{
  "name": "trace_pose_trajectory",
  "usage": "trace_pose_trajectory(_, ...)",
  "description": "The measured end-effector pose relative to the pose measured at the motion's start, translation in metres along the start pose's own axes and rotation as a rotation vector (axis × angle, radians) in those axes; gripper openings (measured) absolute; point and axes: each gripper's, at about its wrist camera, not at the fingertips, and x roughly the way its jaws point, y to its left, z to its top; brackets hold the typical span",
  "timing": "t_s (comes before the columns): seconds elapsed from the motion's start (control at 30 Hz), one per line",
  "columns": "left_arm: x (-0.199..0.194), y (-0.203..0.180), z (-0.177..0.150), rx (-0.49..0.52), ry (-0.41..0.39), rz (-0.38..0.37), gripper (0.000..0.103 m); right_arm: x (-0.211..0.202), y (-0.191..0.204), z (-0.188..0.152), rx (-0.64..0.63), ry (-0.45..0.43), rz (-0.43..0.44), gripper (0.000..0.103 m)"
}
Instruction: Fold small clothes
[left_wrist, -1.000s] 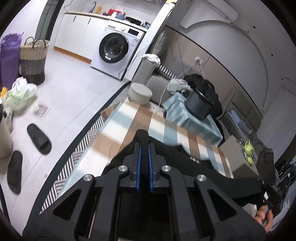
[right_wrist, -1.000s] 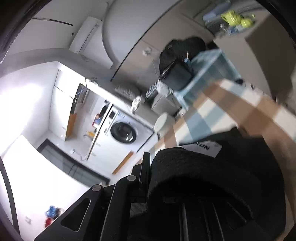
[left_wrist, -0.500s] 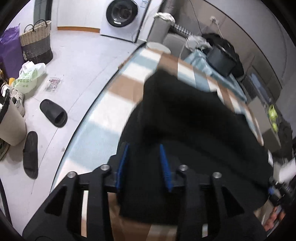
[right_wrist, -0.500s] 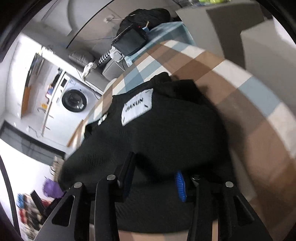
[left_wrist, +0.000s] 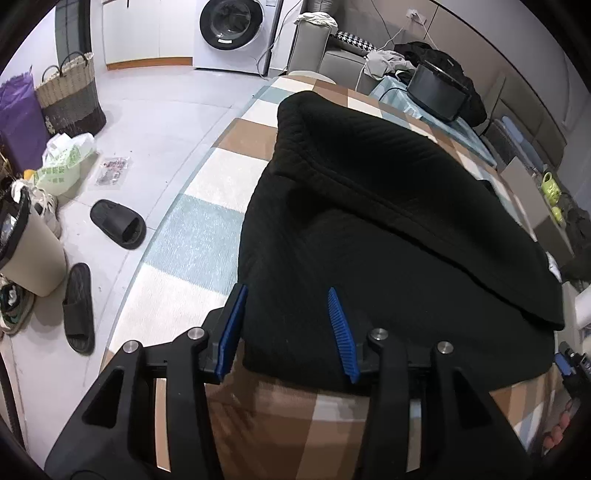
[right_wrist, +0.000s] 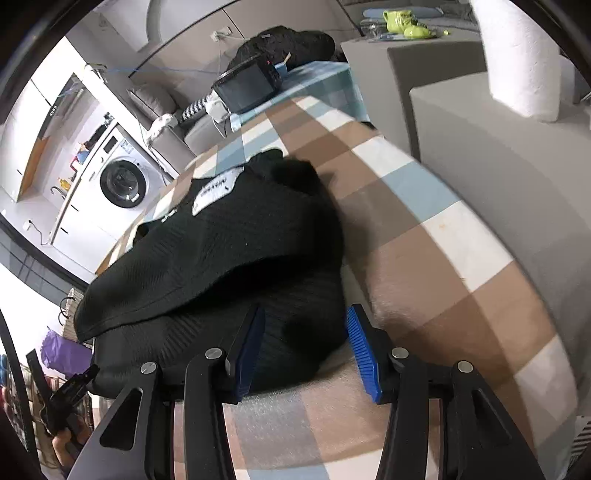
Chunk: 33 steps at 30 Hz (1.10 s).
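Note:
A black ribbed garment (left_wrist: 388, 206) lies folded over on the checked tablecloth (left_wrist: 207, 236). In the right wrist view the garment (right_wrist: 221, 251) shows a white label (right_wrist: 218, 188) near its far end. My left gripper (left_wrist: 286, 332) is open, its blue pads straddling the garment's near edge without gripping it. My right gripper (right_wrist: 306, 347) is open too, its pads either side of the garment's near right corner. The top layer lies folded over the lower one.
The table edge (left_wrist: 155, 236) drops to the floor on the left, with slippers (left_wrist: 118, 223), a basket (left_wrist: 70, 96) and a washing machine (left_wrist: 231, 29). A black appliance (left_wrist: 437, 92) sits beyond the table. A grey box (right_wrist: 480, 147) stands at the table's right side.
Both grippers were shut on the garment and holding it up. They have lowered it folded onto the table, opened and drawn back slightly toward its near edge.

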Motion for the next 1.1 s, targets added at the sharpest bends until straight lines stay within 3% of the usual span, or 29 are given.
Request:
trace_pose_trajectory(0.07,-0.001,0.002,-0.003,-0.005,0.011,-0.028,0.052,-0.002,-0.006,-0.003,0.003,0.003,-0.020,0.050)
trace_pose_trajectory(0.2,-0.001,0.000,-0.010,0.016,0.008,-0.022,0.055,0.018,-0.011,-0.004,0.061,0.075,0.107,0.051)
trace_pose_trajectory(0.3,0.001,-0.004,-0.011,0.023,-0.015,0.002,0.055,0.025,0.002,0.000,0.016,0.038,0.061,0.051)
trace_pose_trajectory(0.33,0.001,-0.006,-0.013,0.022,-0.024,0.013,0.053,0.027,0.004,0.001,0.010,0.033,0.054,0.051)
trace_pose_trajectory(0.37,0.000,-0.006,-0.013,0.023,-0.031,0.014,0.042,0.029,0.006,0.003,0.009,0.027,0.051,0.050)
trace_pose_trajectory(0.47,-0.003,-0.008,-0.019,0.046,-0.036,0.008,0.031,0.036,0.011,0.005,-0.022,0.020,0.030,0.030)
trace_pose_trajectory(0.6,-0.010,-0.005,-0.023,0.064,-0.028,-0.001,0.029,0.039,0.011,0.002,-0.058,0.015,0.030,0.019)
trace_pose_trajectory(1.0,-0.061,0.022,-0.081,0.045,0.010,-0.016,0.030,0.004,-0.009,-0.033,-0.051,0.086,0.069,0.019)
trace_pose_trajectory(1.07,-0.070,0.030,-0.086,0.006,0.003,-0.050,0.030,-0.004,-0.014,-0.032,-0.014,0.075,0.089,0.023)
trace_pose_trajectory(1.1,-0.076,0.037,-0.085,-0.030,-0.006,-0.068,0.030,-0.012,-0.017,-0.029,0.010,0.053,0.111,0.030)
